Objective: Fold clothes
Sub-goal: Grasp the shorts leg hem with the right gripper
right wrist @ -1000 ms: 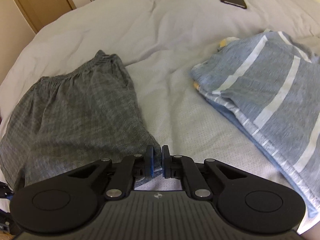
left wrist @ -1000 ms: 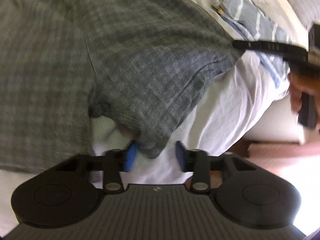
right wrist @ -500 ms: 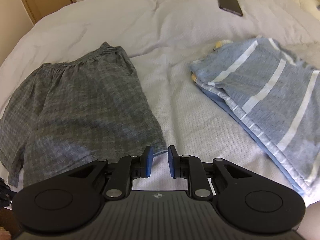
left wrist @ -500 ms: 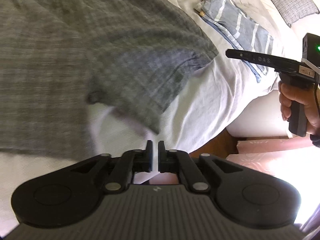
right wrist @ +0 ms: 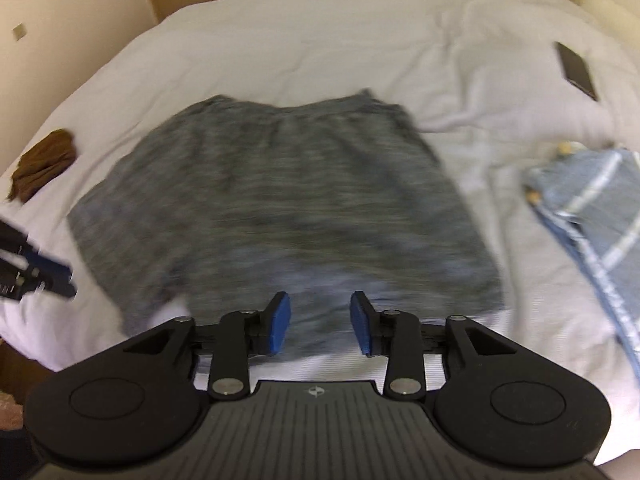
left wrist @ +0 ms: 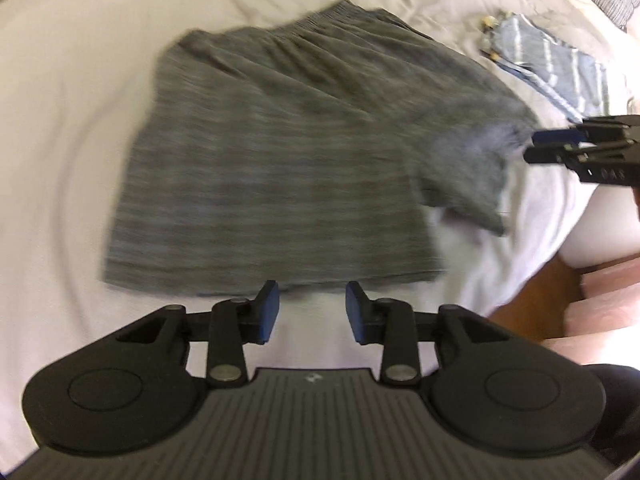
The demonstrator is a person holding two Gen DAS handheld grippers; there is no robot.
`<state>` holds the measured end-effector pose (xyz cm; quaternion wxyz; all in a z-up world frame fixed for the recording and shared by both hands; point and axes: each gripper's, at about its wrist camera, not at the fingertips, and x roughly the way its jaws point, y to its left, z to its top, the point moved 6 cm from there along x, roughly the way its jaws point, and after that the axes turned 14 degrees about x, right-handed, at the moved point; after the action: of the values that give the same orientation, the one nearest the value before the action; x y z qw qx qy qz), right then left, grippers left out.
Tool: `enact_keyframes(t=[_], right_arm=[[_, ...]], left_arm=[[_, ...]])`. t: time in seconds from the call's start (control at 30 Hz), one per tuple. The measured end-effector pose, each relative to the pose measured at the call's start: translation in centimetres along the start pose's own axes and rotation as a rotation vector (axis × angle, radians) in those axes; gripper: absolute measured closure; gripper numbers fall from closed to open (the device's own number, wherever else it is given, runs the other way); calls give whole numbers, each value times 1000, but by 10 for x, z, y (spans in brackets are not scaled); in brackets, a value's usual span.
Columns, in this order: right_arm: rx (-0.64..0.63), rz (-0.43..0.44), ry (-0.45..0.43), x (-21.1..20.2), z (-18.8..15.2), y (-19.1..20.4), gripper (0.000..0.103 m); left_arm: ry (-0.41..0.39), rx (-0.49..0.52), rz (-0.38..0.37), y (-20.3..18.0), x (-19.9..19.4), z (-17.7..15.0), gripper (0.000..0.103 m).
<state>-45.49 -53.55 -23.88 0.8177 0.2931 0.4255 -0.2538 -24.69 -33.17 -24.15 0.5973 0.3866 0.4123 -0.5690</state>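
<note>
Shorts [right wrist: 288,208] lie flat on the bed [right wrist: 320,40]; left gripper [left wrist: 312,308] and right gripper [right wrist: 318,320] jaws are opening, gripping nothing.

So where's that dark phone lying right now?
In the right wrist view the phone lies on the white bed, far right, beyond the folded blue striped garment and right of the grey shorts.

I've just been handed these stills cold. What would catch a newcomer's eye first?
The grey shorts spread flat mid-bed, waistband at the far side. Right of them lies a folded blue striped garment, with a dark phone beyond it and a brown clump at the left edge of the white bed. Both tongs, left and right, are opening with nothing between them.
</note>
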Motion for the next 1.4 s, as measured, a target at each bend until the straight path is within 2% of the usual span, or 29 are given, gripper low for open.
enact_keyframes(t=[0.13, 0.33, 0.47, 0.53, 0.63, 0.7, 0.83, 0.87, 0.97, 1.07, 1.17, 1.33, 1.4], right_arm=[[-17, -27, 25, 15, -7, 30, 65], [53, -154, 27, 22, -14, 62, 64], [75, -206, 28, 20, -25, 101, 62], [69, -204, 30, 23, -28, 129, 61], [13, -165, 38, 36, -33, 176, 61], [-62, -123, 45, 53, -38, 216, 61], [-233, -54, 12, 88, -47, 291, 61], [-270, -53, -4, 96, -49, 306, 57], [-338, -50, -26, 125, -55, 343, 56], [-342, -74, -25, 152, -56, 361, 56], [-382, -134, -45, 170, -56, 369, 56], [-406, -212, -62, 180, -49, 366, 58], [-406, -228, -65, 180, -45, 363, 69]], left_arm=[[-1, 54, 22, 40, 8, -7, 71], [-10, 186, -49, 88, 20, -25, 69], [-15, 274, -86, 119, 19, -36, 67], [-21, 328, -80, 134, 16, -39, 65], [-37, 483, -31, 155, 12, -43, 64], [-50, 616, 15, 169, 11, -44, 64], [-95, 814, 40, 196, 13, -34, 59], [-101, 838, 37, 202, 14, -29, 57], [-109, 910, 37, 219, 20, -14, 57], [-127, 969, 40, 231, 24, -1, 57], [-135, 1009, 34, 238, 28, 6, 57], [-158, 1054, 17, 239, 33, 14, 56], [-176, 1090, 12, 236, 34, 17, 54]])
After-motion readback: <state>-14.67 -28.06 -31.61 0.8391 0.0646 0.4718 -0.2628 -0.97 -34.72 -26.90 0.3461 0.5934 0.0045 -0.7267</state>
